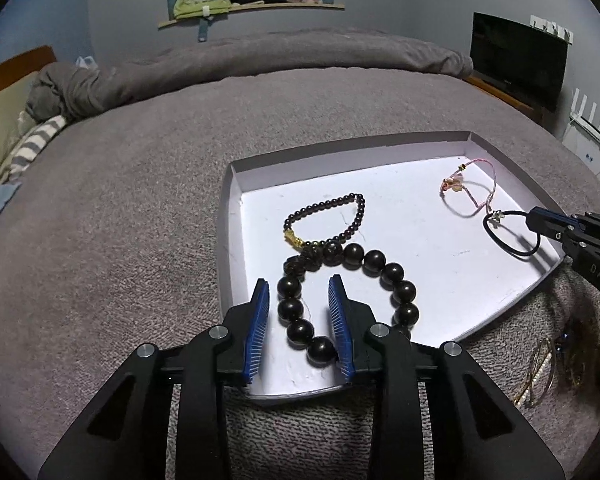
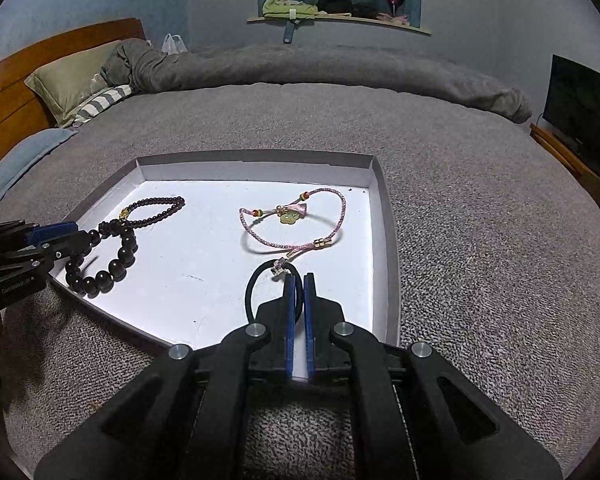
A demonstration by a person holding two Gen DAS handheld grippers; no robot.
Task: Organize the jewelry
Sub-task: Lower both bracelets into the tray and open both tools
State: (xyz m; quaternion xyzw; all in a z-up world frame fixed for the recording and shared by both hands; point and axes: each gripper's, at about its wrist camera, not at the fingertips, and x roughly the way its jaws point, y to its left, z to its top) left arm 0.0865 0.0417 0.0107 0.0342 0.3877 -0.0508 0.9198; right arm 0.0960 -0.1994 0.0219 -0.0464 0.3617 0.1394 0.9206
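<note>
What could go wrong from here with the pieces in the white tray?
1. The right tool is shut on the black cord loop, whose charm lies against the pink cord bracelet; lifting may drag the pink one along.
2. The left tool stands open around the large-bead bracelet, which touches the small-bead bracelet; pulling back may snag a bead and shift both.
3. The tray sits on a soft blanket and may tilt if pressed.

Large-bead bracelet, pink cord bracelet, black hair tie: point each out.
Large-bead bracelet (image 1: 392, 273): left wrist view, on a bead.
Pink cord bracelet (image 2: 342, 204): right wrist view, on the cord.
Black hair tie (image 2: 250, 286): right wrist view, on its left curve.
</note>
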